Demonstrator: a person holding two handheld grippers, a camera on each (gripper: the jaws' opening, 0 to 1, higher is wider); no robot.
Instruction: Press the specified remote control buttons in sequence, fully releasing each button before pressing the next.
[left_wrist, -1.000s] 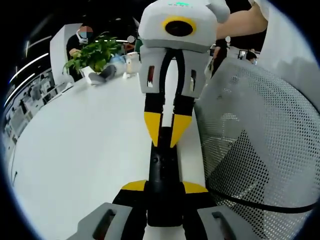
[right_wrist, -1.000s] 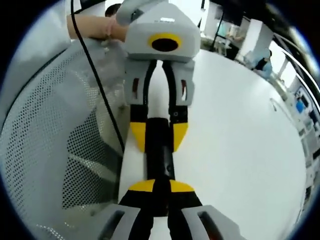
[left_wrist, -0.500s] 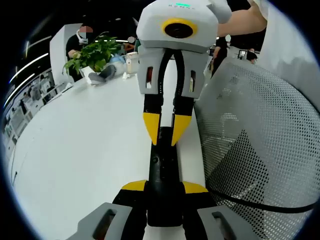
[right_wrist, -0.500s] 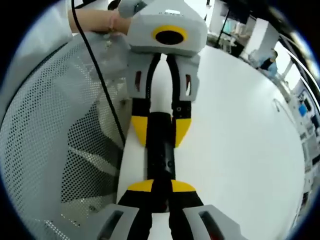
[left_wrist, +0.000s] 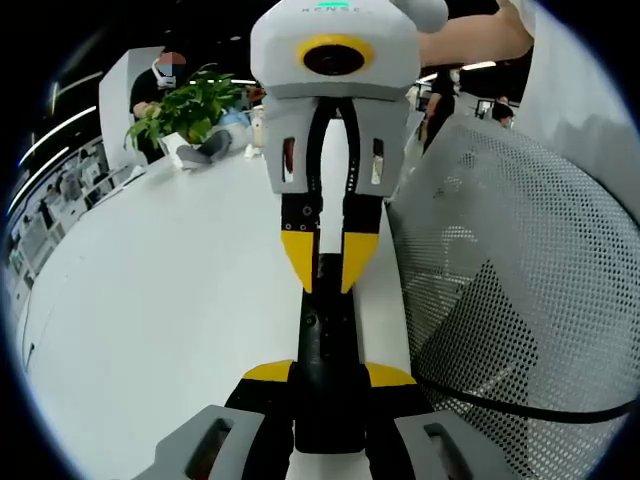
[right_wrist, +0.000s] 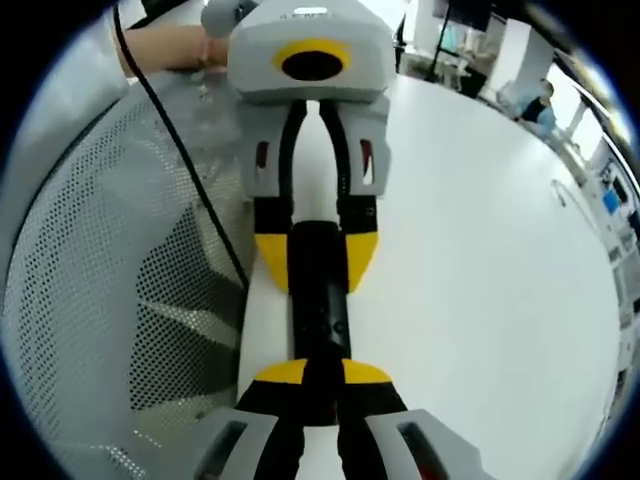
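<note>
Left gripper (left_wrist: 328, 375) is clamped on the near end of the black remote (left_wrist: 327, 330), yellow tips pressed against both its sides. Right gripper (left_wrist: 322, 262) faces it from the far end, tips narrow and closed around the remote's other end. In the right gripper view it mirrors: right gripper (right_wrist: 318, 372) grips one end of the remote (right_wrist: 318, 300), left gripper (right_wrist: 316, 262) pinches the opposite end. Remote lies lengthwise between the two, along the edge of the white table (left_wrist: 170, 290).

White mesh chair back (left_wrist: 510, 300) stands just beside the table edge, close to the grippers; a black cable (left_wrist: 520, 408) runs across it. In the right gripper view the same mesh chair (right_wrist: 130, 300) and cable (right_wrist: 190, 170) sit on the other side.

At the far end of the table, a potted plant (left_wrist: 185, 110), with a seated person (left_wrist: 165, 75) behind it. A forearm (left_wrist: 470, 35) reaches in behind the right gripper. Open office beyond, ceiling light strips (left_wrist: 55, 125), another person (right_wrist: 535, 100) seated far off.
</note>
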